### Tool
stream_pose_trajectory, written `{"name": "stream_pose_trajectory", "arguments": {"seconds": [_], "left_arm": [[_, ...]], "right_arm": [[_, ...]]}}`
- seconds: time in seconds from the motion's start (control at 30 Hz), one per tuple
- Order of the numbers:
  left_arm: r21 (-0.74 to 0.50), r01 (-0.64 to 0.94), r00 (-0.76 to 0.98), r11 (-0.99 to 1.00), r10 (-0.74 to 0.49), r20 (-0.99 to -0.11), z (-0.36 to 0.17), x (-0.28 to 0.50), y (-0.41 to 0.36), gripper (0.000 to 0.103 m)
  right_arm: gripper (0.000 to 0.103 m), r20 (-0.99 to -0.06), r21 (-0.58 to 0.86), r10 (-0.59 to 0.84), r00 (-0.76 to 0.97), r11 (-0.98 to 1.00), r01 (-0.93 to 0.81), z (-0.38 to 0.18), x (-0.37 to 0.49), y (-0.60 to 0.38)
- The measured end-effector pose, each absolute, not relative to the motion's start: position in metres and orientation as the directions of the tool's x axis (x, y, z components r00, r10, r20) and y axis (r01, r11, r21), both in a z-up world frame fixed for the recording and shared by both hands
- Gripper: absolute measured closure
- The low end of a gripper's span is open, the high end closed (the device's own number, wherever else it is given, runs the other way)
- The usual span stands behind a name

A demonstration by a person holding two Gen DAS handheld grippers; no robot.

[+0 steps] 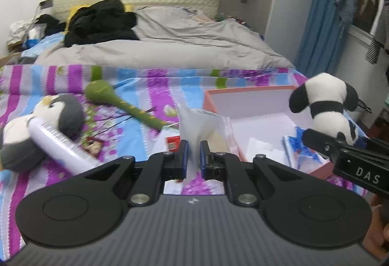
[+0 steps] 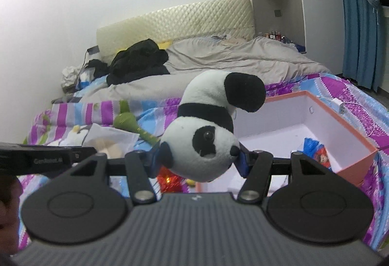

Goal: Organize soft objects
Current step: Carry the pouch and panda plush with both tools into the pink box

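- Left wrist view: the left gripper [image 1: 193,156] is pinched narrow on the edge of a translucent plastic bag [image 1: 199,124], which stands up between the pads, clear of the striped bedsheet [image 1: 136,86]. A grip on thin film suits a limp bag, since its body gives nothing firm to clamp.
- Same view, right side: the open pink box [image 1: 245,100] lies just right of the bag, with blue packets already inside, so it is probably the collecting place.
- Left on the sheet, untouched: a penguin plush [image 1: 60,112] with a white tube [image 1: 58,142] lying across it, and a green plush [image 1: 116,100] farther back.
- Right wrist view: the right gripper [image 2: 201,156] stands half wide, clamped on the head of a panda plush [image 2: 209,129]. Its body sticks up and away, off the bed. The round head is likely the firmest part to hold.
- The box sits just right of and behind the panda, its floor mostly bare.
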State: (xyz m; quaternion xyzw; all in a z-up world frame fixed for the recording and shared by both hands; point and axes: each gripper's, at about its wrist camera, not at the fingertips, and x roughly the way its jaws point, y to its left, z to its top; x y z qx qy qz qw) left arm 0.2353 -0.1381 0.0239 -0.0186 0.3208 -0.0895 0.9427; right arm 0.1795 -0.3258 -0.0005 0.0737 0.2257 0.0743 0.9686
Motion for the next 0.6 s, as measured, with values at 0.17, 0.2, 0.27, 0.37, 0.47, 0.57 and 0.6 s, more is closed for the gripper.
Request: {"name": "stream_pose_trajectory", "arguments": {"seconds": [0.17,0.2,0.27,0.37,0.47,0.57,0.6], "left_arm": [[-0.091,0.194,0.771,0.977,-0.209,-0.602,0.027,0.250,-0.173,0.091],[-0.096,0.201,0.765,0.975,-0.218,-0.606,0.027,0.254,-0.179,0.091],[-0.096,0.224,0.753,0.970,-0.234,-0.615,0.027,0.262,-0.193,0.091],[-0.088,0.260,0.734,0.962,-0.256,-0.629,0.025,0.273,-0.214,0.091],[-0.100,0.282,0.712,0.954,-0.278,-0.645,0.021,0.286,-0.234,0.091],[-0.096,0.301,0.687,0.949,-0.286,-0.667,0.014,0.301,-0.253,0.091],[-0.090,0.311,0.678,0.946,-0.287,-0.676,0.010,0.305,-0.259,0.091]], "right_arm": [[0.042,-0.421,0.168,0.158,0.893,0.981,-0.095,0.005,0.189,-0.349],[0.042,-0.420,0.171,0.157,0.894,0.981,-0.092,0.006,0.191,-0.354],[0.042,-0.417,0.163,0.146,0.897,0.983,-0.084,0.009,0.196,-0.364],[0.042,-0.417,0.172,0.146,0.897,0.982,-0.080,0.011,0.203,-0.381],[0.042,-0.434,0.176,0.134,0.891,0.982,-0.062,0.008,0.213,-0.399],[0.042,-0.465,0.172,0.119,0.877,0.984,-0.043,0.003,0.224,-0.416],[0.042,-0.481,0.176,0.123,0.868,0.983,-0.041,0.000,0.228,-0.420]]}}
